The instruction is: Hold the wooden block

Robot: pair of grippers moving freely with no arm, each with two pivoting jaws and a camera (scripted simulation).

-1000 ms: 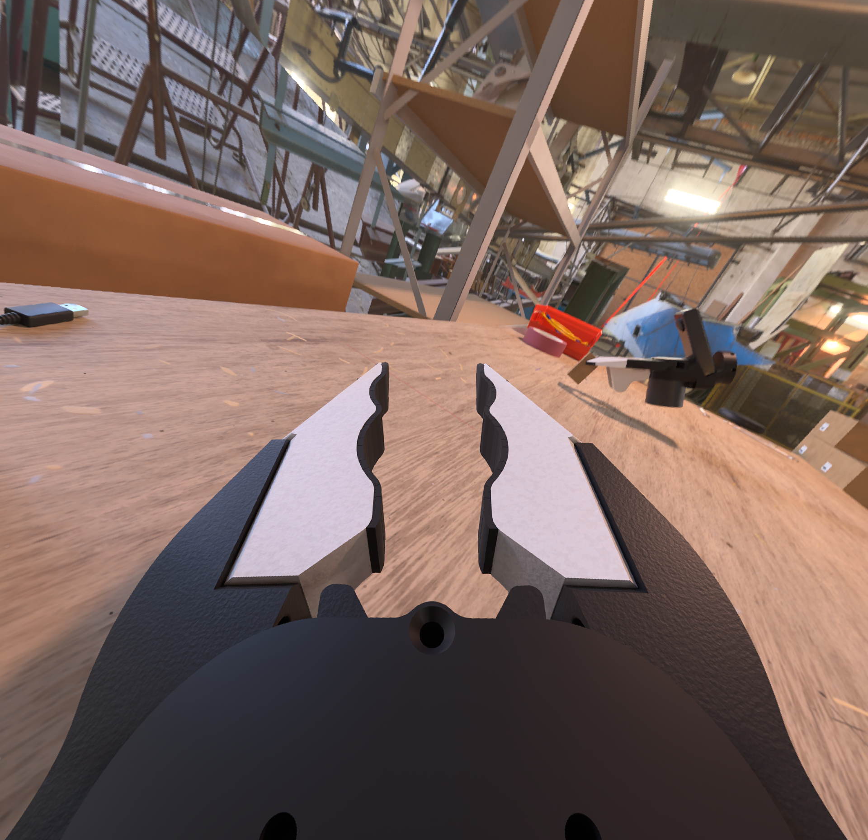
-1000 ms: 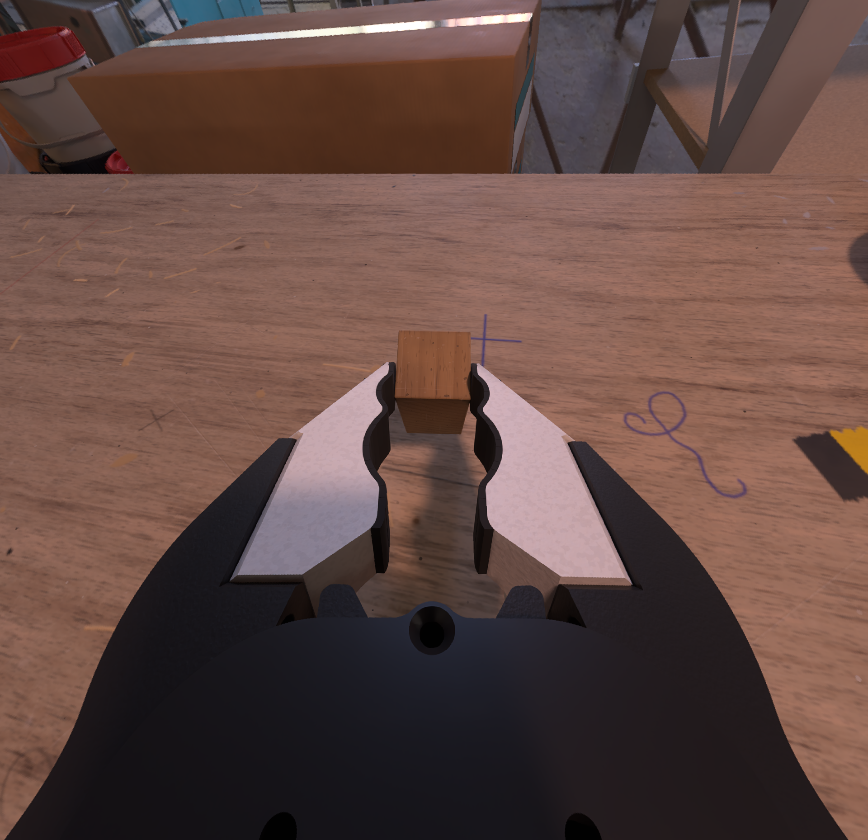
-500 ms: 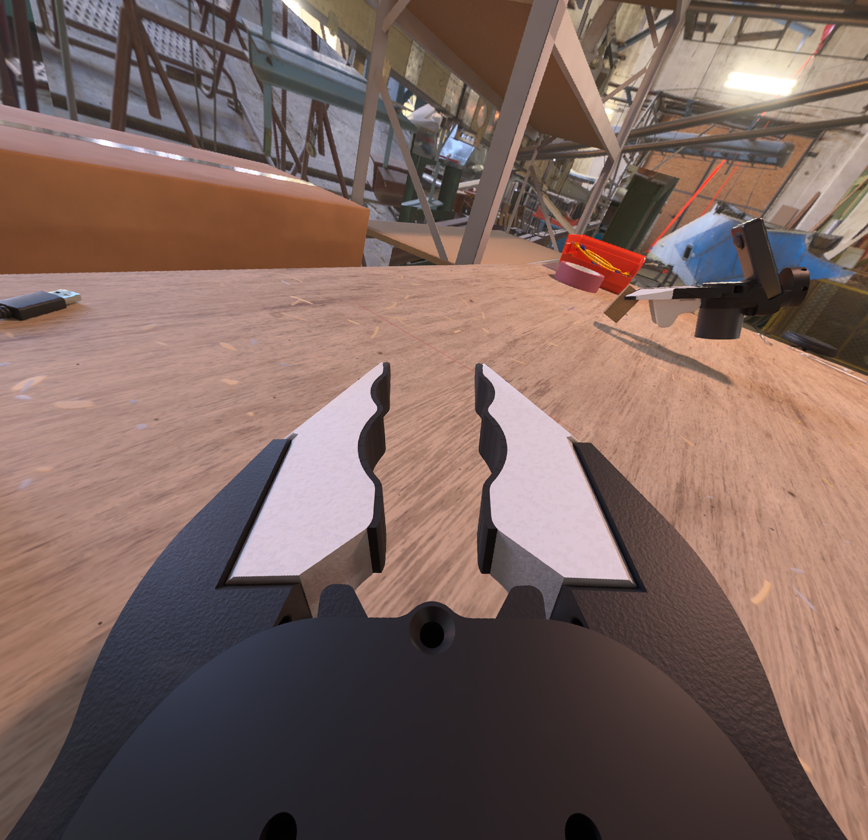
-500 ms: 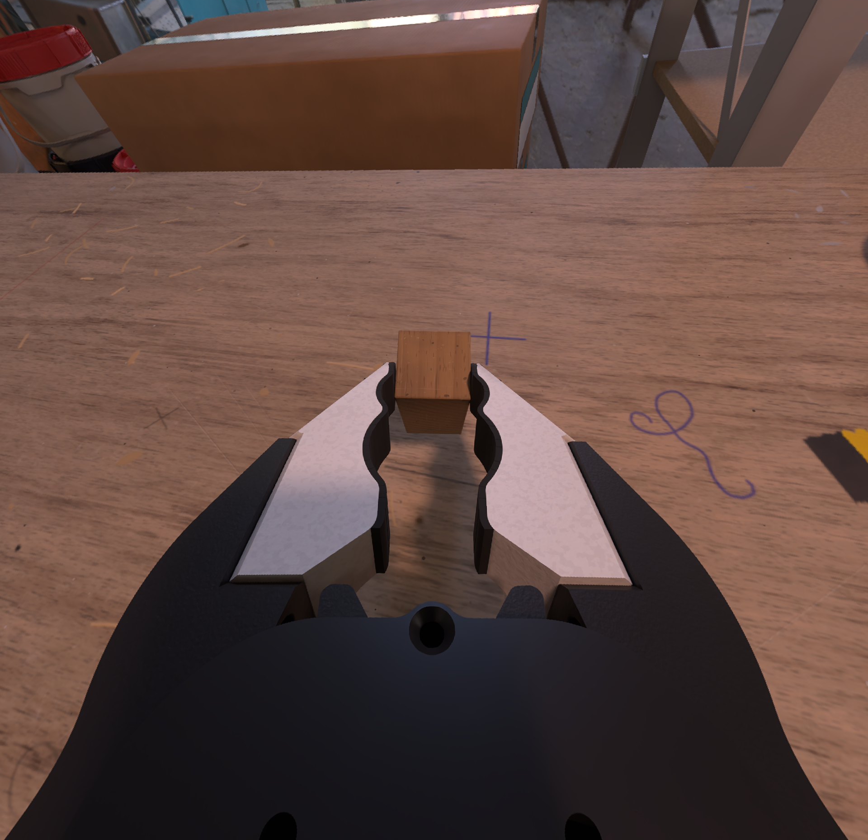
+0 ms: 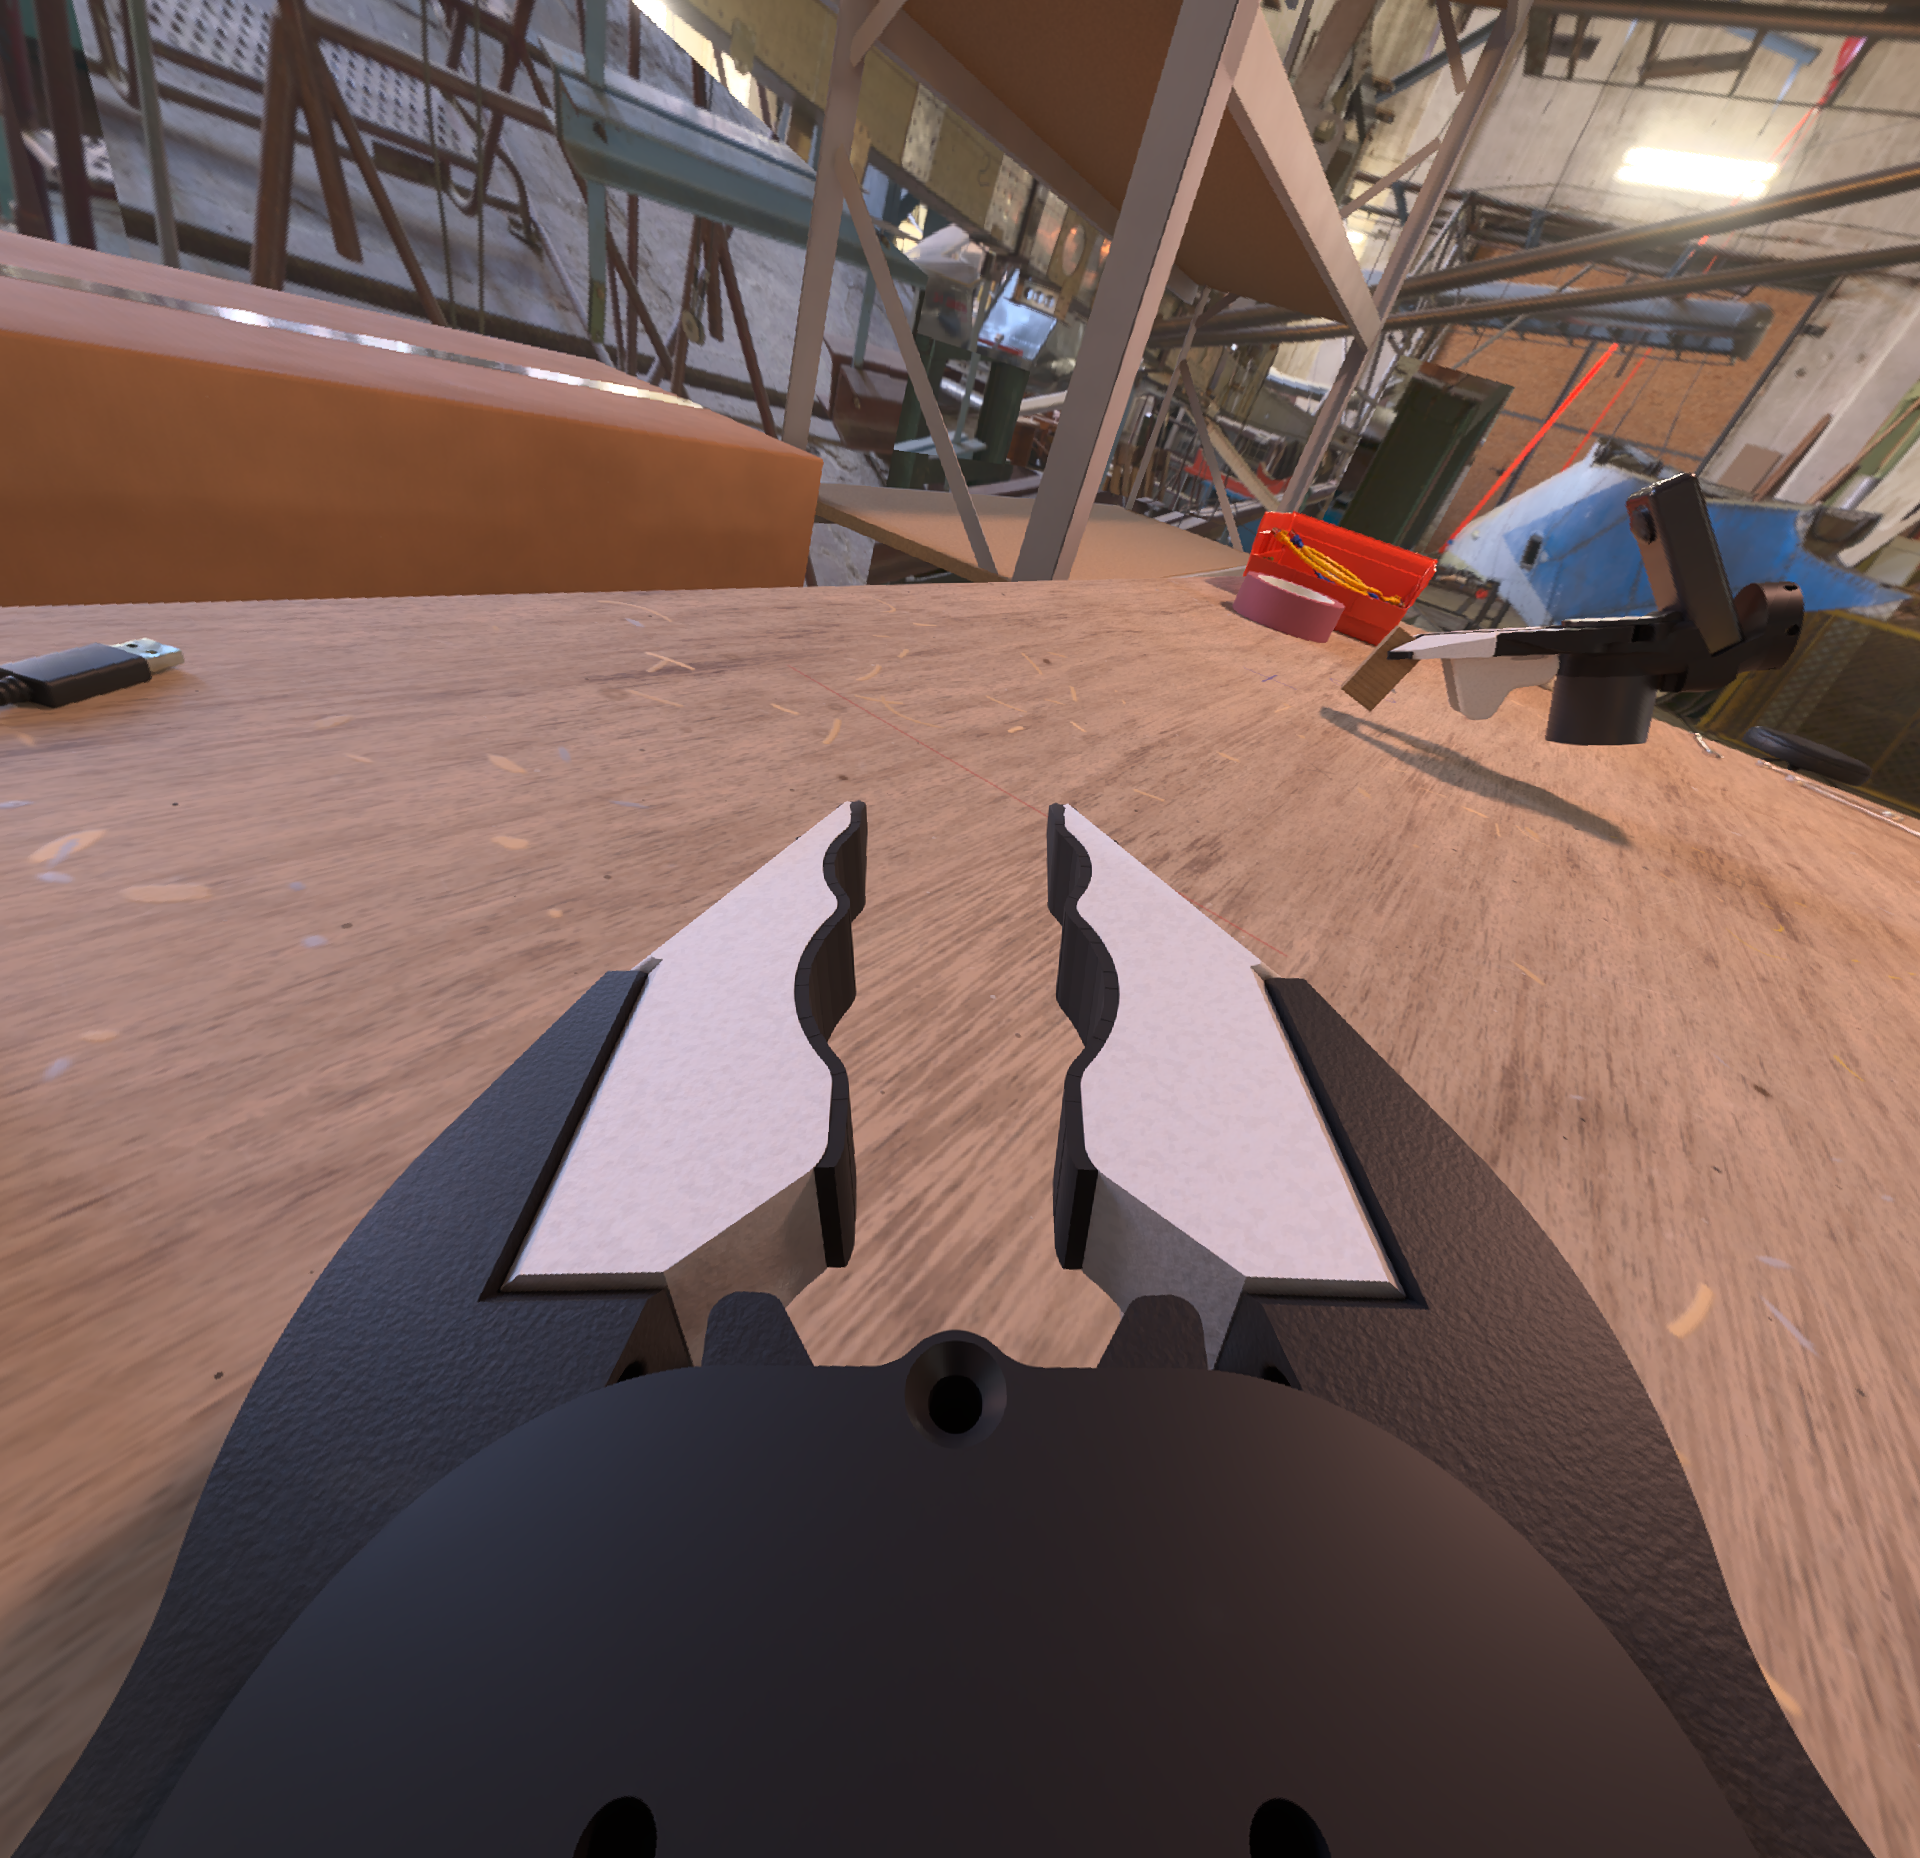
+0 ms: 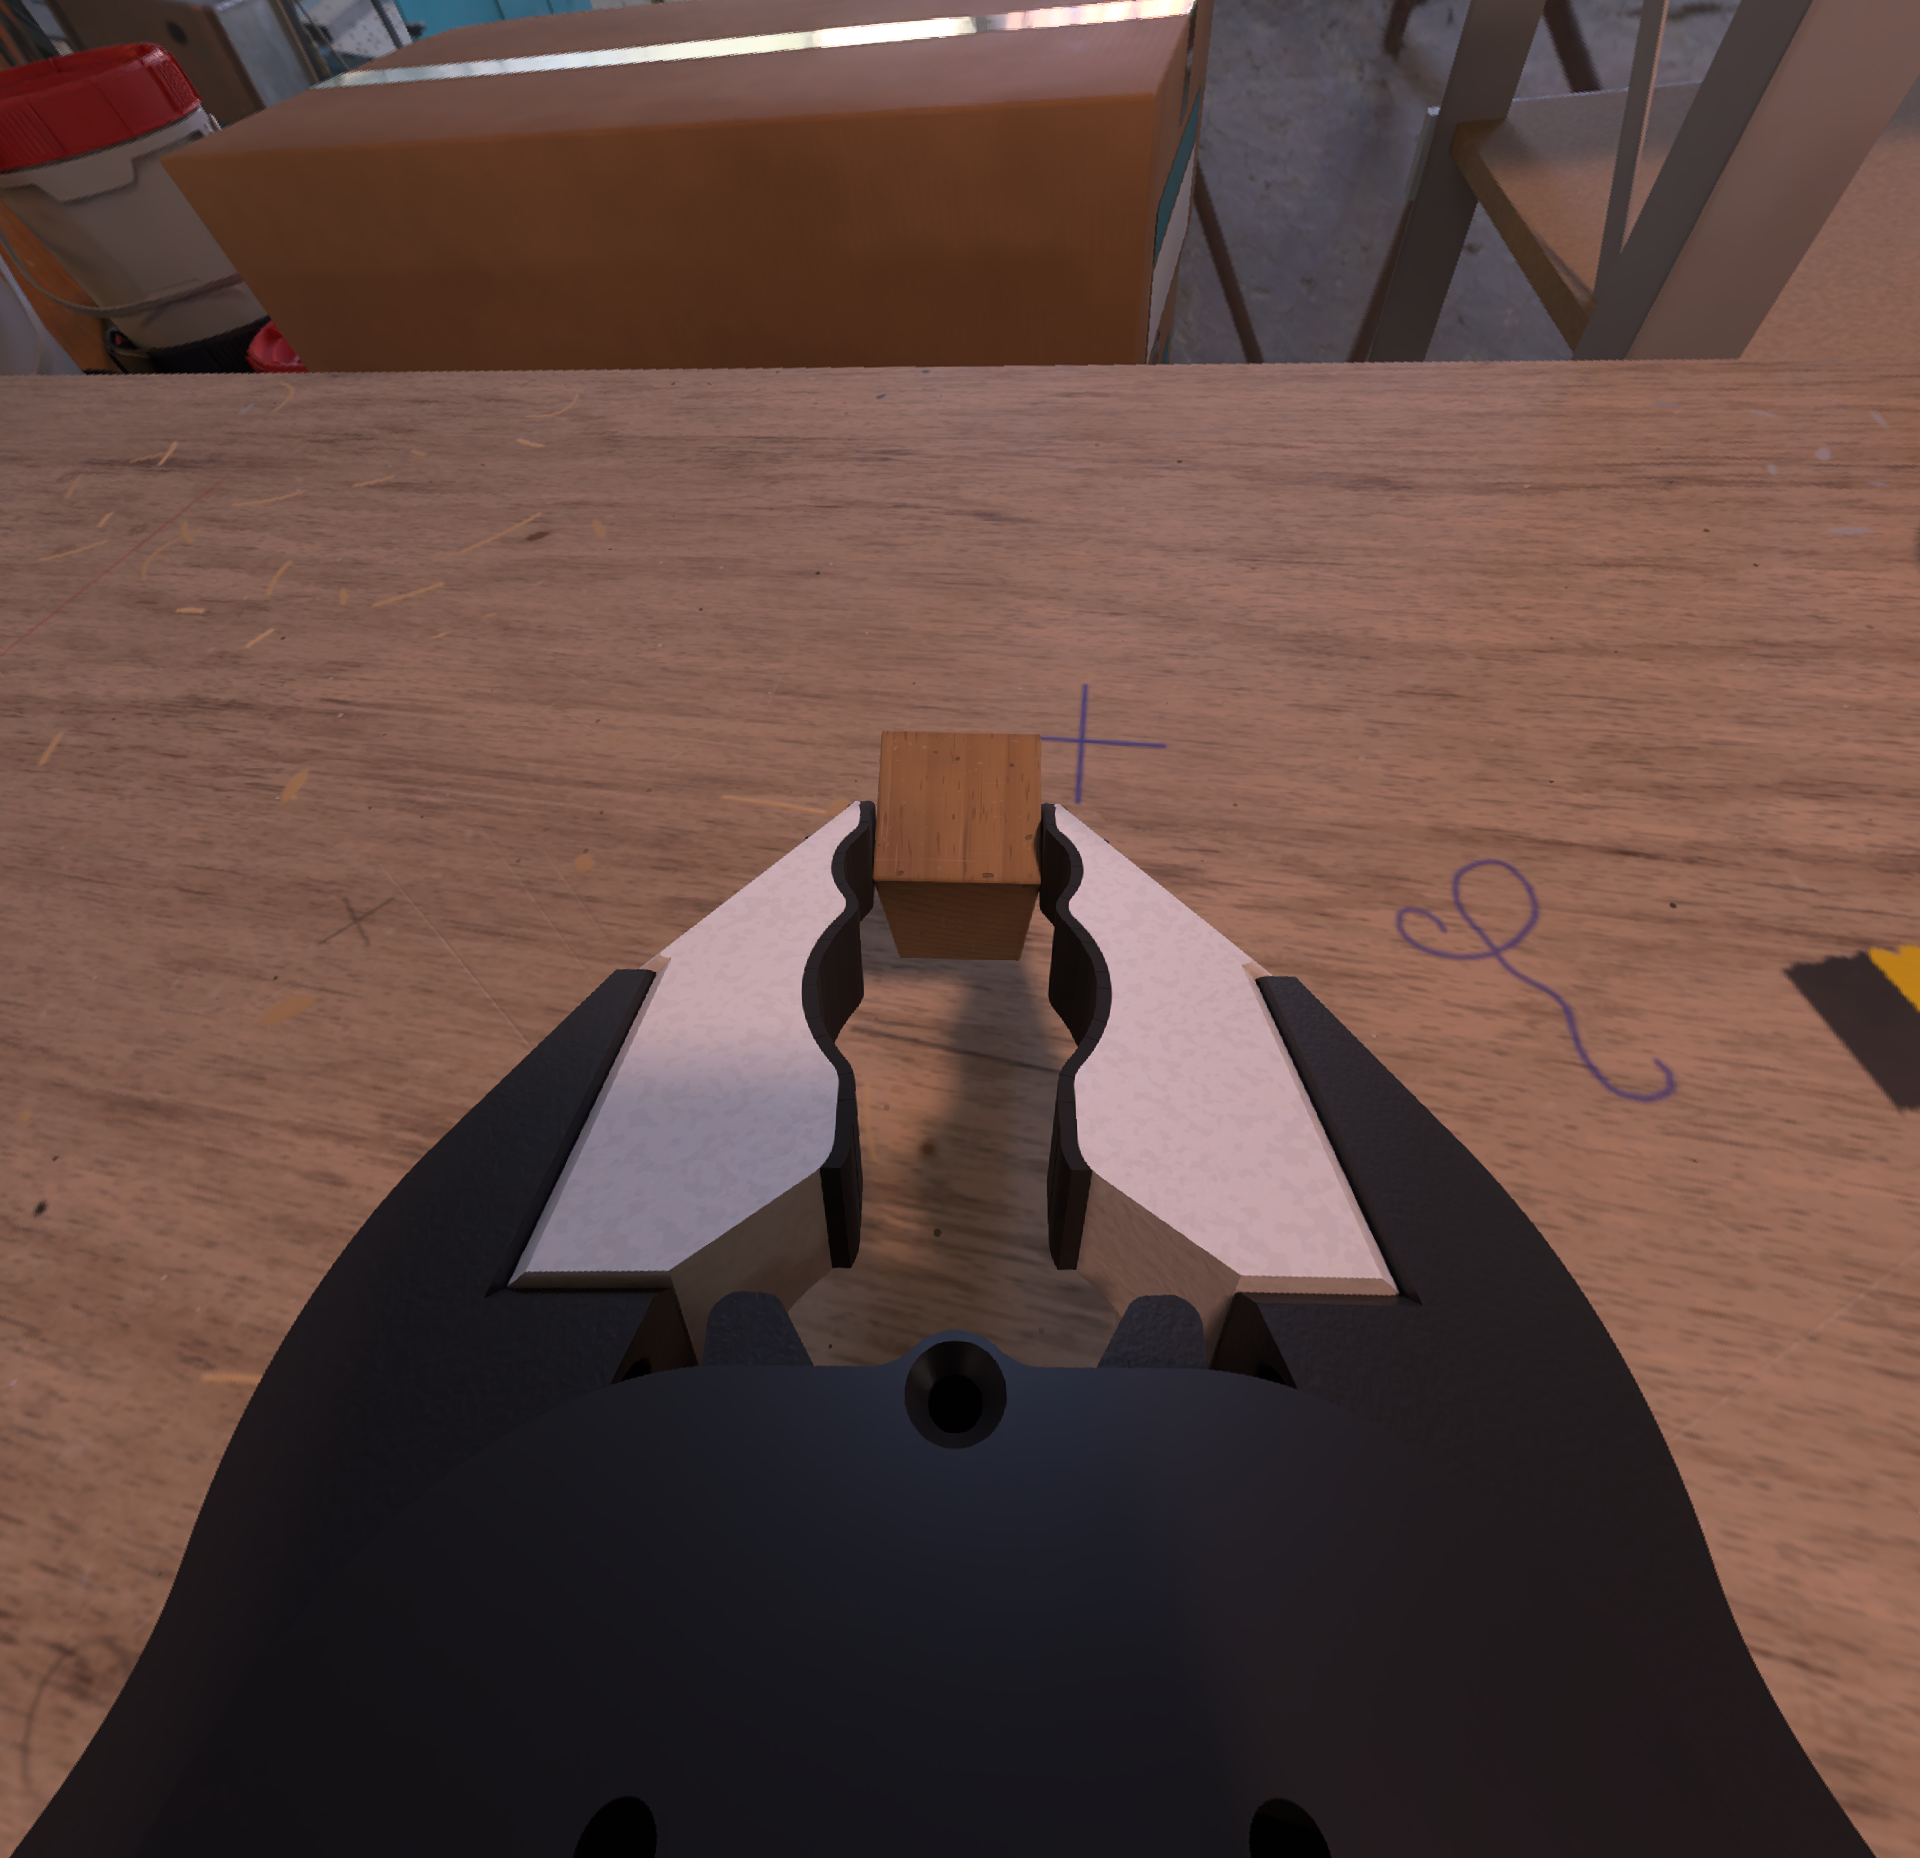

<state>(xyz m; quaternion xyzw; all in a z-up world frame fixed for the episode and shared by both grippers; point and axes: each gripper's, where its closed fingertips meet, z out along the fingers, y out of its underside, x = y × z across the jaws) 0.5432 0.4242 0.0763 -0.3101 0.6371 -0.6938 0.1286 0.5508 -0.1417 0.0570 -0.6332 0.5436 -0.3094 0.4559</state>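
Right wrist view: right gripper [image 6: 957,821] clamps wooden block [image 6: 957,806] w/ fingertips.

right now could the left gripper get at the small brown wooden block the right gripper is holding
Probably not without a long move. The left gripper is open and empty, while the small brown wooden block sits far off to its right, pinched above the wooden table by the right gripper, whose fingers cover two sides.

Black textured hand-held gripper [image 5: 953,821], white wavy-edged fingers [image 5: 717,1060], central screw hole
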